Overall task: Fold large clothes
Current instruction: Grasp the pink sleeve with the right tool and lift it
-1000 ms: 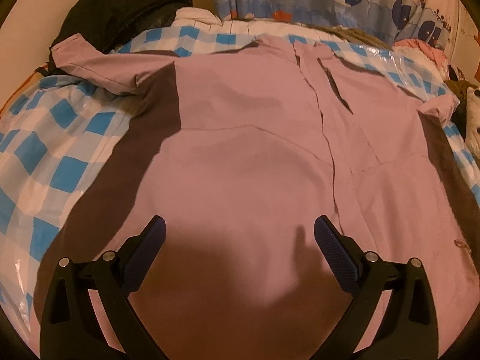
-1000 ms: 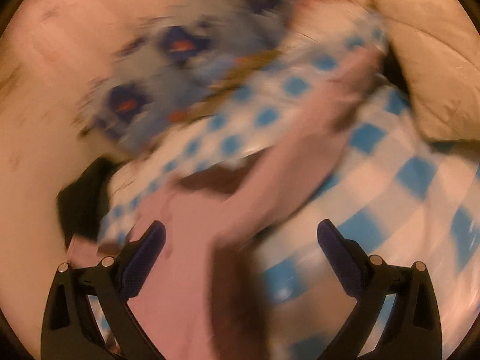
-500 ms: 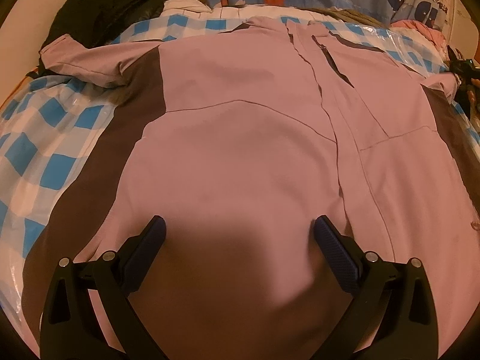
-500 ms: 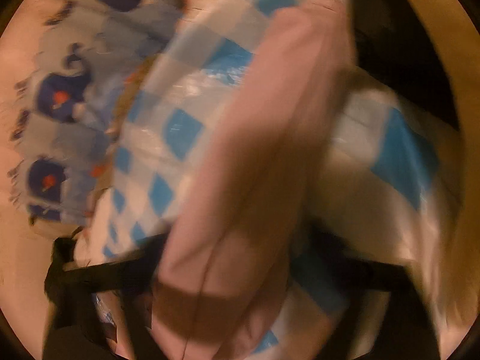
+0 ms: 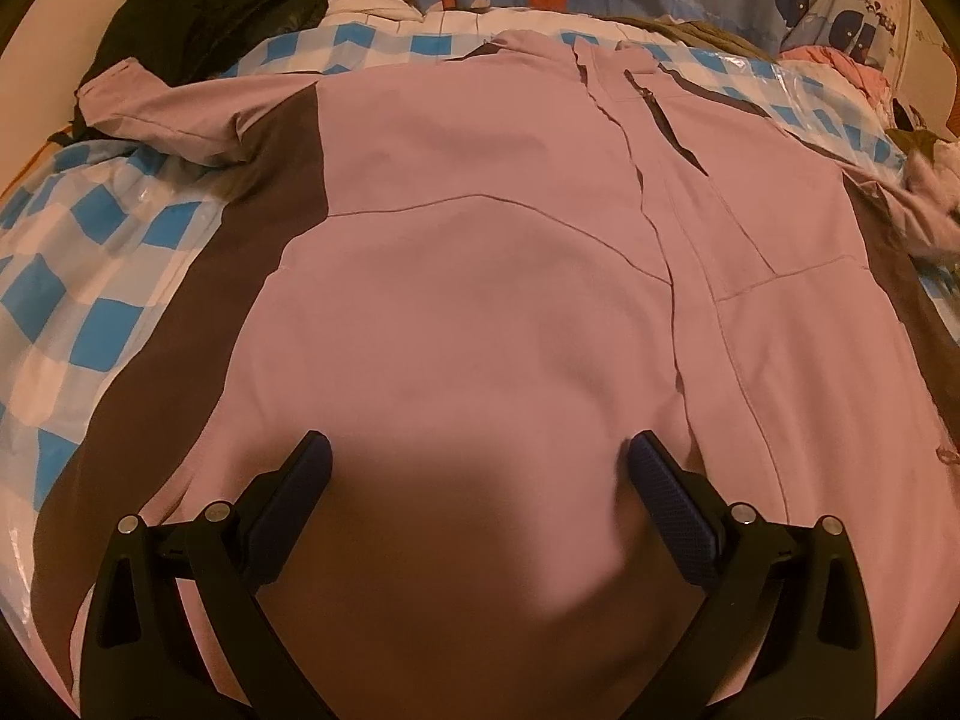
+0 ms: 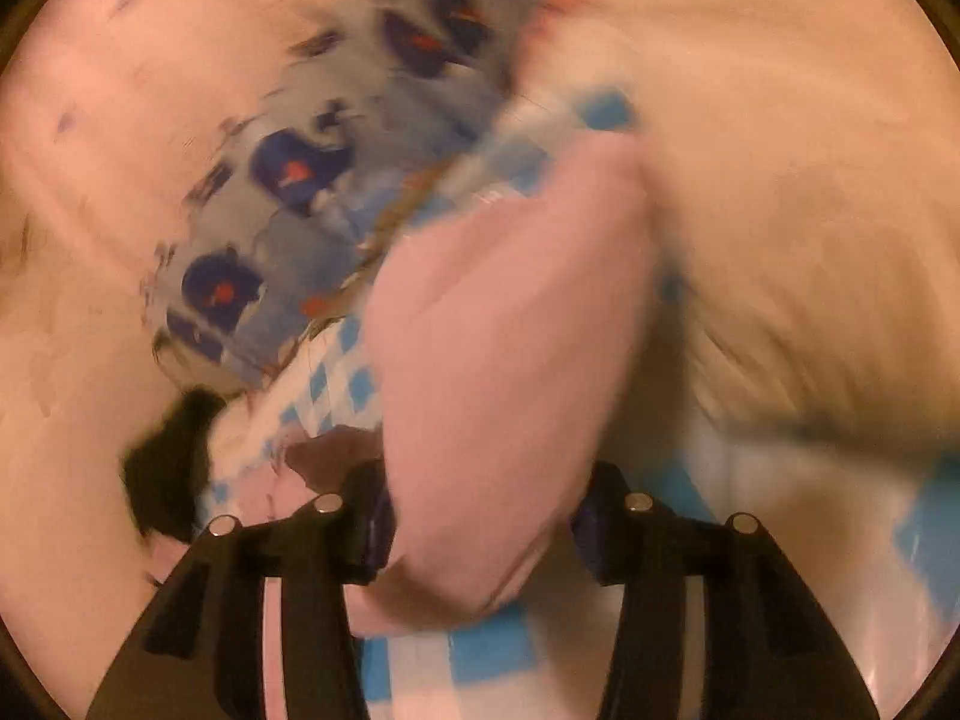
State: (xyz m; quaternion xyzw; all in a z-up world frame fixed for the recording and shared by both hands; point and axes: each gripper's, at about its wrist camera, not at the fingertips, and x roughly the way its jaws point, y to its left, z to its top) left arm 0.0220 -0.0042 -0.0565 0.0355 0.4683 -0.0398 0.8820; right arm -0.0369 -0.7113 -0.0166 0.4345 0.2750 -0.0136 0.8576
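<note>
- pink jacket (image 5: 480, 276) lies flat, front up, on blue-checked cover (image 5: 90, 276)
- left gripper (image 5: 480, 468) over jacket's lower front, jaws spread, holding nothing
- right gripper (image 6: 480, 516) jaws pinching jacket sleeve (image 6: 498, 360), view blurred
- black garment (image 5: 222, 6) past jacket's far left sleeve

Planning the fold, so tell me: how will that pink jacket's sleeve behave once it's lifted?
Probably floppy: the sleeve bulges limply out of the right gripper, which is shut on it. The jacket looks padded and wide, so its body may drag. The plastic-covered checked sheet looks slick; it could slide.
</note>
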